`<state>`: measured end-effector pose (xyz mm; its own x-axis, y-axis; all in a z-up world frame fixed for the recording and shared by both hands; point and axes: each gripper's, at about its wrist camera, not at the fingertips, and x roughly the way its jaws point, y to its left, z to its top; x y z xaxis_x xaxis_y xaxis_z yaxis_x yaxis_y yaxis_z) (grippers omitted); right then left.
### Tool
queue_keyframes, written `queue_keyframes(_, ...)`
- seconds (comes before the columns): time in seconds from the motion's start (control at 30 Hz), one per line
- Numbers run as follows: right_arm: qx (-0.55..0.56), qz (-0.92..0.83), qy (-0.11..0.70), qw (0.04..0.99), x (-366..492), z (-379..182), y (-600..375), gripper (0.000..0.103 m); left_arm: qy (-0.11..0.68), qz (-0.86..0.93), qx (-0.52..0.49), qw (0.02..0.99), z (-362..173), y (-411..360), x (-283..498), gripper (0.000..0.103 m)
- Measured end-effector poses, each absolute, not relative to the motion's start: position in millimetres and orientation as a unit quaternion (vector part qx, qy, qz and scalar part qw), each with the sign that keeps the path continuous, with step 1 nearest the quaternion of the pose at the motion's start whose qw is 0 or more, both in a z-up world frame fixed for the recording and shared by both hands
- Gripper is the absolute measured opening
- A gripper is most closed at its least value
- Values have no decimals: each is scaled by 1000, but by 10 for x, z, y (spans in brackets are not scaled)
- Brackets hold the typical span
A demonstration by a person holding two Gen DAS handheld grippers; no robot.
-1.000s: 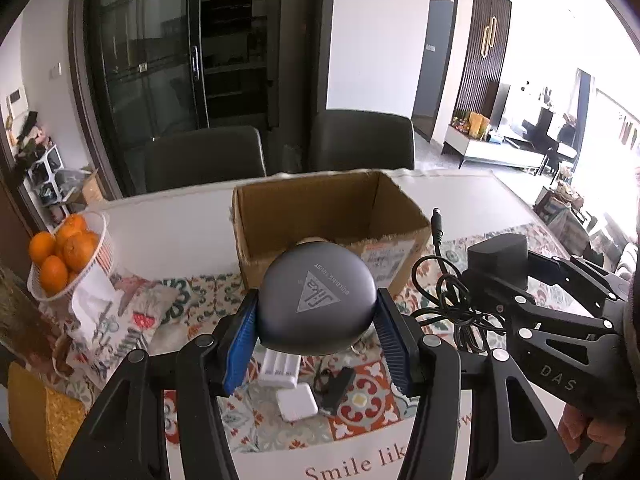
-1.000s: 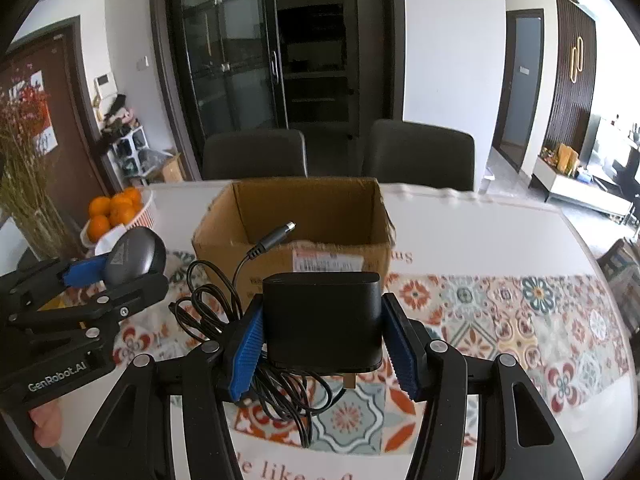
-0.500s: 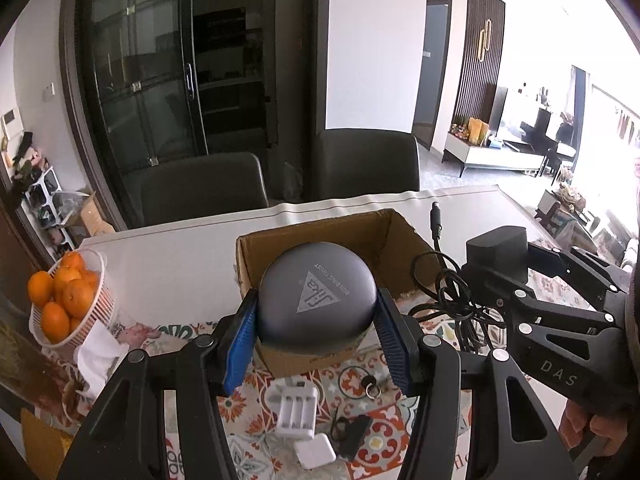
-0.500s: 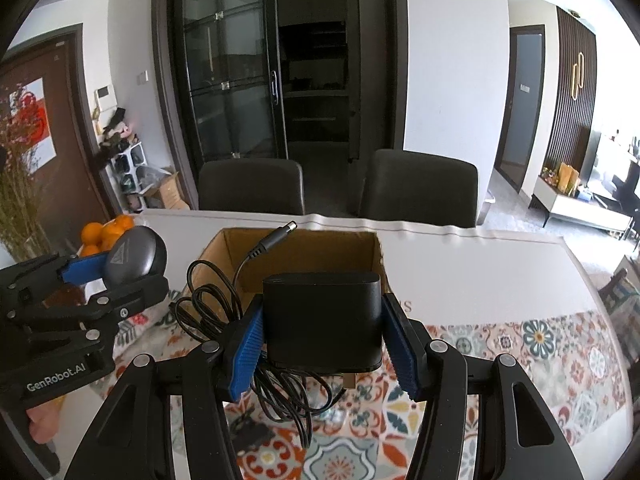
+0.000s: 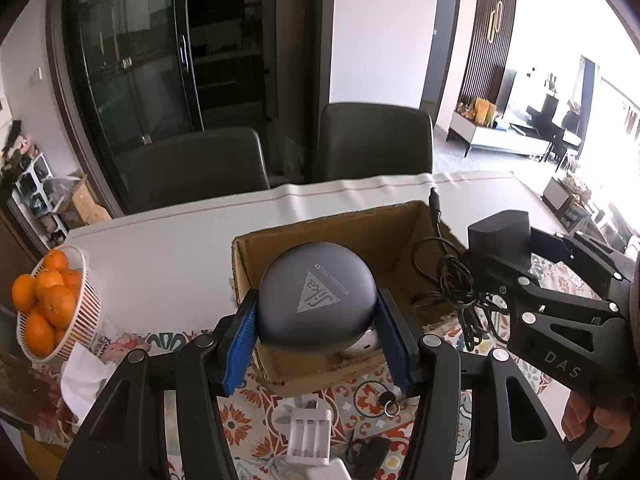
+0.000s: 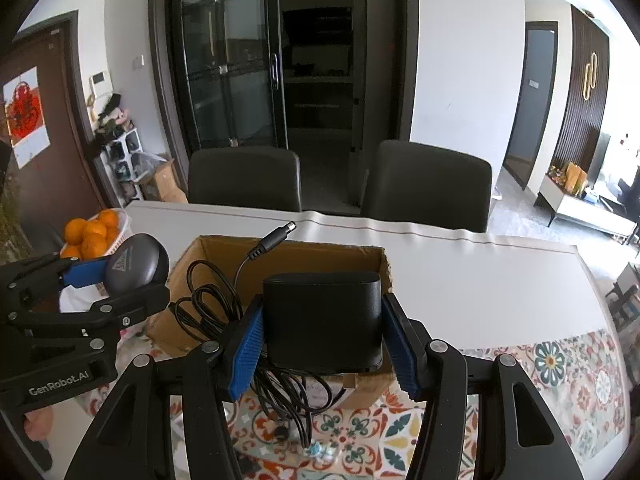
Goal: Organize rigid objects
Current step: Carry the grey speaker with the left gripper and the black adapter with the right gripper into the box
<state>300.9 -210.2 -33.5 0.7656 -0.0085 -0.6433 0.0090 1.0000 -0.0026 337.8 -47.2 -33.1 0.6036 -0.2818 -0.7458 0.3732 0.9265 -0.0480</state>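
- Both tongs are held up over the table (image 5: pixel 168 248), side by side, each closed on a load. The left gripper (image 5: pixel 316 316) has its blue pads pressed on either side of a round grey case (image 5: pixel 316 304), which fills the gap between the jaws. The right gripper (image 6: pixel 322 330) clamps a black power adapter (image 6: pixel 322 320) the same way, the block sitting square between the pads.
- Open cardboard box (image 5: pixel 332 236) stands on the table, just past both sets of fingertips. In the left wrist view the grey case hangs above the box's near-left part; in the right wrist view the adapter covers the box's near wall.
- Patterned mat (image 6: pixel 560 372) lies under the box and spreads toward the near edge of the table.
- White basket of oranges (image 5: pixel 44 312) sits at the left side of the table, well apart from the box.
- Black cable (image 6: pixel 208 308) of the adapter hangs in loose loops to the left of the right gripper, its plug (image 6: pixel 276 238) sticking up over the box.
- White battery charger (image 5: pixel 310 436) lies on the mat in front of the box, below the left gripper.
- Small key ring (image 5: pixel 388 400) lies beside it, near the box's front wall.
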Motion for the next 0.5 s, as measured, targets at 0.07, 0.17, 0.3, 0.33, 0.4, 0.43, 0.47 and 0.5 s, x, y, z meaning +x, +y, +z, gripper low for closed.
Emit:
queue_keyframes(0.07, -2, -4, 347, 938, 3089, -373, -2112, 56, 418, -185, 56, 888, -403, -491, 3470, 55)
queue_keyframes(0.17, -3, -3, 354, 935, 3223, -422, -2139, 56, 429, -183, 58, 882, -487, -508, 3584, 55)
queue_keyframes(0.3, -4, -1, 362, 932, 3384, -483, -2169, 56, 446, -184, 58, 874, -588, -536, 3713, 55)
queue_keyframes(0.33, -5, 1, 362, 932, 3424, -499, -2181, 55, 450, -183, 56, 873, -611, -542, 3740, 55)
queue_keyframes(0.4, -8, 1, 360, 933, 3485, -509, -2193, 49, 456, -181, 53, 870, -652, -558, 3786, 55)
queue_keyframes(0.43, -9, 2, 359, 933, 3519, -510, -2197, 47, 460, -181, 50, 868, -671, -563, 3814, 55)
queue_keyframes(0.47, -11, 1, 360, 933, 3542, -507, -2188, 46, 461, -181, 48, 867, -683, -562, 3836, 55)
queue_keyframes(0.5, -13, -1, 363, 932, 3578, -515, -2190, 46, 461, -177, 47, 868, -691, -561, 3849, 55)
